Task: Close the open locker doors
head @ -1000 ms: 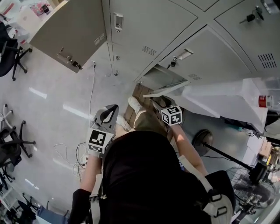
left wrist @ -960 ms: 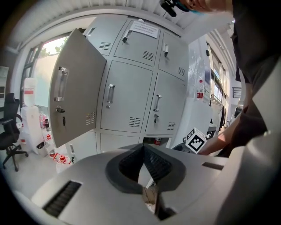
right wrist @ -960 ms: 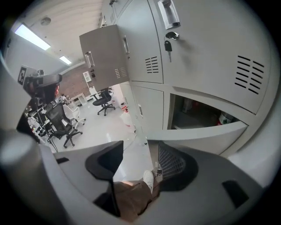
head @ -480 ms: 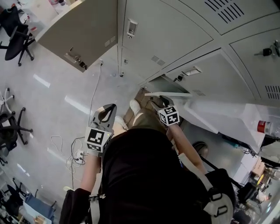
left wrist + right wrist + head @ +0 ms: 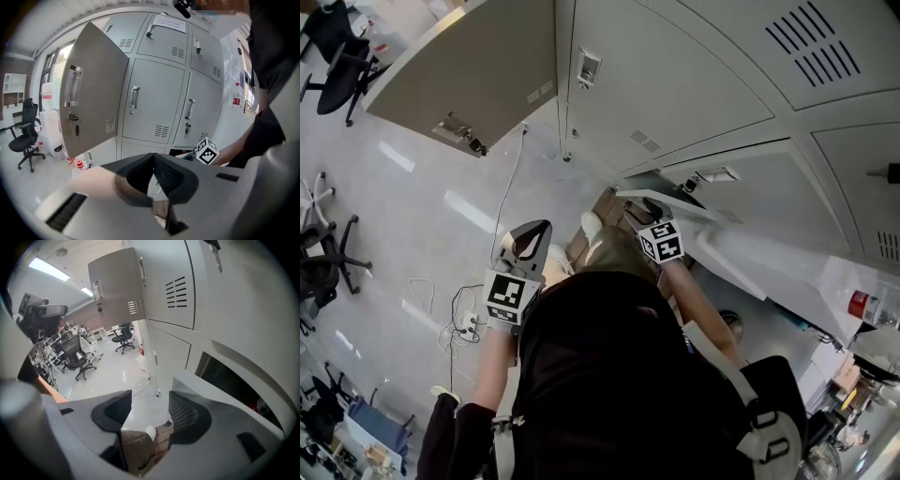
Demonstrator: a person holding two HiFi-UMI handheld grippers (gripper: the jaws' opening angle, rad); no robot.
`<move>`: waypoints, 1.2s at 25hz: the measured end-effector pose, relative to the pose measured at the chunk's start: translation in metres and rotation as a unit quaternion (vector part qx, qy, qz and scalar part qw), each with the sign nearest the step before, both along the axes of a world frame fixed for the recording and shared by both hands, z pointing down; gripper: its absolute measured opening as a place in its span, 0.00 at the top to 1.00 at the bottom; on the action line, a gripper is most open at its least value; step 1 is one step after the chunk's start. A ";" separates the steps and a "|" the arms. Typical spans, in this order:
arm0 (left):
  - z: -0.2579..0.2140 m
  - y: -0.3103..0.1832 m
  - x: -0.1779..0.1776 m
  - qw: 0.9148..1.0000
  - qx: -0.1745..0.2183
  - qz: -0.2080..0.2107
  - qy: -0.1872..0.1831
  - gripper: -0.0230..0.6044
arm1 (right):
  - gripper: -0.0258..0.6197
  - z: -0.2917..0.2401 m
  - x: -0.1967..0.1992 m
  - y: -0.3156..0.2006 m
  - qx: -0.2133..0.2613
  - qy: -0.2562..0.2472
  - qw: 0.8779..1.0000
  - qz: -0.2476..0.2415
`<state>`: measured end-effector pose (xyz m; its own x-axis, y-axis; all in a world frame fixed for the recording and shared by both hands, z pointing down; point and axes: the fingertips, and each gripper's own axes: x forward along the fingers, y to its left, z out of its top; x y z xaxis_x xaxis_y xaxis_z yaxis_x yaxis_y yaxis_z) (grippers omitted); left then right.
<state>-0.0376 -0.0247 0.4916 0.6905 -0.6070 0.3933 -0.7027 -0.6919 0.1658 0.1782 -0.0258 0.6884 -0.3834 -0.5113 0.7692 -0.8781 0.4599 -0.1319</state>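
Note:
A bank of grey lockers (image 5: 675, 84) fills the head view's top. One tall upper door (image 5: 478, 70) stands swung wide open at the left, with a key in its lock; the same door (image 5: 93, 89) shows in the left gripper view. A low locker door (image 5: 670, 203) hangs partly open. My right gripper (image 5: 649, 208) is at that door's edge, jaws open with nothing between them (image 5: 150, 411), and the dark locker opening (image 5: 234, 380) lies to its right. My left gripper (image 5: 532, 234) is held over the floor, shut and empty (image 5: 153, 159).
Office chairs (image 5: 328, 253) stand at the left. Cables and a power strip (image 5: 464, 323) lie on the floor beside my left arm. A white table (image 5: 769, 272) juts out at the right, with a red-labelled can (image 5: 861, 305) on it. My shoe (image 5: 591, 225) rests by a wooden box.
The view has swung along the lockers. My right gripper has moved up to the low door's edge. The left gripper has barely moved.

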 end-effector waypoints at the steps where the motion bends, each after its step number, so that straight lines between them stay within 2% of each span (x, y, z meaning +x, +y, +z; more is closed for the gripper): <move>1: 0.000 -0.003 0.001 1.000 -0.001 -0.002 -0.001 0.95 | 0.59 0.001 0.001 -0.003 0.000 0.001 1.000 -0.002; 16: 0.004 -0.015 0.009 0.999 -0.012 -0.034 -0.015 0.95 | 0.58 0.019 0.025 -0.040 0.000 0.025 1.000 -0.016; 30: 0.007 -0.015 0.007 0.998 -0.020 -0.048 -0.021 0.95 | 0.56 0.029 0.042 -0.058 0.005 0.047 0.999 0.000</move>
